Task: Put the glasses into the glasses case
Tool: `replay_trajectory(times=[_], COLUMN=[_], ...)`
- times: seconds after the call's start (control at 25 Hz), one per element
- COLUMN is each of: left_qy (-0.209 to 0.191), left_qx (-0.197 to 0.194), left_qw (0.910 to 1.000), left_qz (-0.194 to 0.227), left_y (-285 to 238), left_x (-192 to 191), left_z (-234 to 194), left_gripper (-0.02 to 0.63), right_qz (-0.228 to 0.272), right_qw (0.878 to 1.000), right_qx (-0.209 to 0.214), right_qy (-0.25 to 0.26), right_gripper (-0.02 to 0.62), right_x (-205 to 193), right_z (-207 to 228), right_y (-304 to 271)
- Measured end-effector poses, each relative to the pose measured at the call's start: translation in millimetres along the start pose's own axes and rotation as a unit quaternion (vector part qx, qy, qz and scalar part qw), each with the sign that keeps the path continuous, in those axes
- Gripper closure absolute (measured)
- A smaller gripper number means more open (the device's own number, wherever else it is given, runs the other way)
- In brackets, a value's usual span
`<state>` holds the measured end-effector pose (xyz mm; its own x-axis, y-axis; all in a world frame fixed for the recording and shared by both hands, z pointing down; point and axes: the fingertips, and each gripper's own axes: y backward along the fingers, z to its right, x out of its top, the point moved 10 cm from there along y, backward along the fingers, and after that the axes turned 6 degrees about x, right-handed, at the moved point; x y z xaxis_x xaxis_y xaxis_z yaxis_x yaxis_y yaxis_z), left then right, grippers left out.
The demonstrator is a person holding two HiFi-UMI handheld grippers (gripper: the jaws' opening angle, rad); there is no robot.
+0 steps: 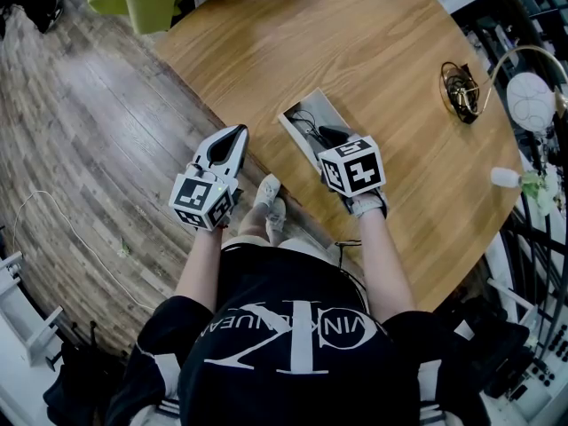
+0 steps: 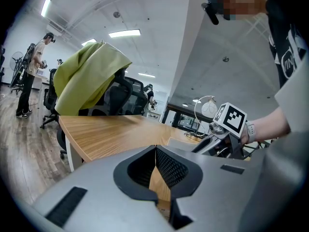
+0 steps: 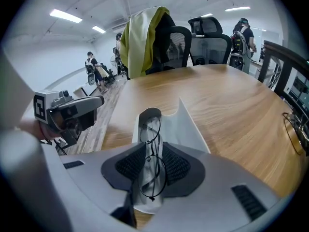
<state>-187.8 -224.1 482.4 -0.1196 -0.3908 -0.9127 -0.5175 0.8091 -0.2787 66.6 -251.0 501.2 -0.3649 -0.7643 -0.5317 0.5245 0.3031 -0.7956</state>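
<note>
Right gripper view: right gripper (image 3: 152, 147) seemingly pinches glasses (image 3: 153, 174) above case (image 3: 187, 125); left gripper (image 1: 236, 133) closed, hovering.

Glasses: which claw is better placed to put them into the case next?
Right. The right claw grips the glasses, held right over the open case. The left claw is shut with nothing in it, off by the edge of the table.

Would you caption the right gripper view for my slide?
Right gripper grips black wire-framed glasses at open grey case on wooden table.
</note>
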Motion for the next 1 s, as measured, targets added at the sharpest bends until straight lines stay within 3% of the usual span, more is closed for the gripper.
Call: replay_trajectory(times=[0.8, 1.0], left_qy=[-0.005, -0.010], left_qx=[0.001, -0.003], left_qw=[1.0000, 0.9999], left_qz=[0.003, 0.005], left_y=[9, 13], left_x=[0, 3], left_z=[8, 14], left_gripper=[0.588, 0.588], right_qz=[0.038, 0.052], right_qw=[0.999, 0.998], right_qx=[-0.005, -0.006], right_qy=[0.013, 0.018], right_gripper=[0.491, 0.530], right_x=[3, 0], right_z=[-11, -16], right_y=[21, 31])
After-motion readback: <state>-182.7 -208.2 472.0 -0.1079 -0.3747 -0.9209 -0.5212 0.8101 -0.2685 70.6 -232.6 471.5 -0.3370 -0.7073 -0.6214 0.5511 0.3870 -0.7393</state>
